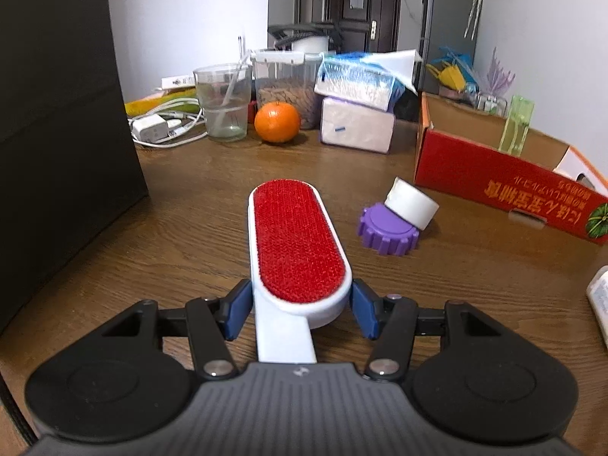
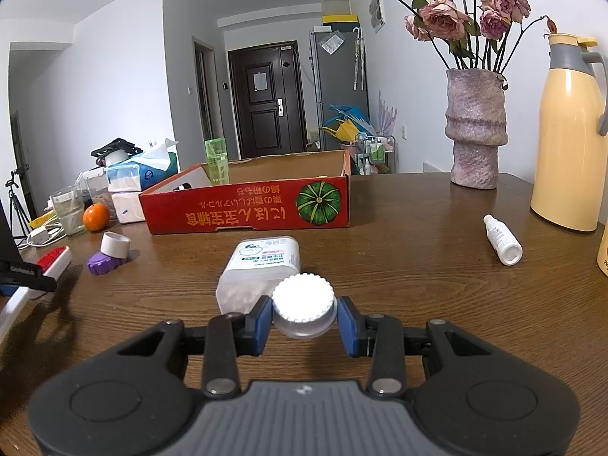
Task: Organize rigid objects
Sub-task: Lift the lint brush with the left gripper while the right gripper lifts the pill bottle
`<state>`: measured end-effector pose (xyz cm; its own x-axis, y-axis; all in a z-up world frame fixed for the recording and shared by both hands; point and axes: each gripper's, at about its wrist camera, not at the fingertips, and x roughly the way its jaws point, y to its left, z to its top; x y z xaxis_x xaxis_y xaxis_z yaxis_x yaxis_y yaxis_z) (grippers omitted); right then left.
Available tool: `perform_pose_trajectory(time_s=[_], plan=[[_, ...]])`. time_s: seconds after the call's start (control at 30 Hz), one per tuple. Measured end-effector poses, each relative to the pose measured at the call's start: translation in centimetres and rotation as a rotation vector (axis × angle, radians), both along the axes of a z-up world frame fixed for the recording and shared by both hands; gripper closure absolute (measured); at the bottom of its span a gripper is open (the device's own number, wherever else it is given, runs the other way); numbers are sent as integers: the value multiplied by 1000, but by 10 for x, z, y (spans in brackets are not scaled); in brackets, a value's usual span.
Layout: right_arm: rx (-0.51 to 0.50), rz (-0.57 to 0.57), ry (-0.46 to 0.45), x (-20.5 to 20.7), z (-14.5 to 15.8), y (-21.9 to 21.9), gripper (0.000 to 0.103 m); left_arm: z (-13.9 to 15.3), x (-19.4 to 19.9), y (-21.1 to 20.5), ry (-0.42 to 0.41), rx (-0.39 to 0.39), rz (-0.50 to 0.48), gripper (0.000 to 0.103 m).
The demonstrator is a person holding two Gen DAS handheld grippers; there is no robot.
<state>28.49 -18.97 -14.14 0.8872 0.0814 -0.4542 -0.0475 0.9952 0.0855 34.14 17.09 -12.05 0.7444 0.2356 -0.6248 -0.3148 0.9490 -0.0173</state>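
Two views split the bench (image 1: 190, 197) between them, and each shows things the other lacks. Farthest left in the left wrist view stands a tall dark box (image 1: 57, 133), seen only there; next come a white charger with its cable (image 1: 152, 129), a clear cup (image 1: 222, 102) with a straw, an orange (image 1: 276, 121) and stacked tissue packs (image 1: 357, 110). At the middle the left gripper (image 1: 300, 309) has its blue fingers (image 1: 239, 313) pressed against the white body of a lint brush (image 1: 294, 243) with a red pad facing up, the handle running back between them. To the right of the brush a white tape roll (image 1: 412, 203) leans on a purple ridged cap (image 1: 387, 231), and beyond them is the red cardboard box (image 1: 505, 186) with a green bottle (image 1: 516, 127) standing inside. The right wrist view catches that brush only as a small red and white shape at its far left edge, then shows the cap and roll again. At its centre the right gripper (image 2: 304, 321) has its fingers (image 2: 262, 323) clamped on the white ridged lid of a flat plastic bottle (image 2: 262, 266), which lies on its side on the bench just before the red box. Only this view shows the small white bottle (image 2: 501, 245) lying farther right, the vase of dried roses (image 2: 477, 129) and the cream thermos jug (image 2: 568, 140) at the right end.
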Motion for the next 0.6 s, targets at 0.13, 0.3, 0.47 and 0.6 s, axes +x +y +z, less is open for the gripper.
perform_pose_trajectory(time_s=[0.13,0.3,0.47,0.6], plan=[[1,0,-2,0,0,0,67,6,-10,-5,-30,-2,-7,46],[5,2,-10,-1,2,-1,67,16,-24,-18,-70,7,-27,46],[12,8,-25,-3,6,-1,67,25,-36,-34,-98,17,-54,46],[19,14,-49,-5,12,0,67,32,-42,-46,-110,-2,-77,46]])
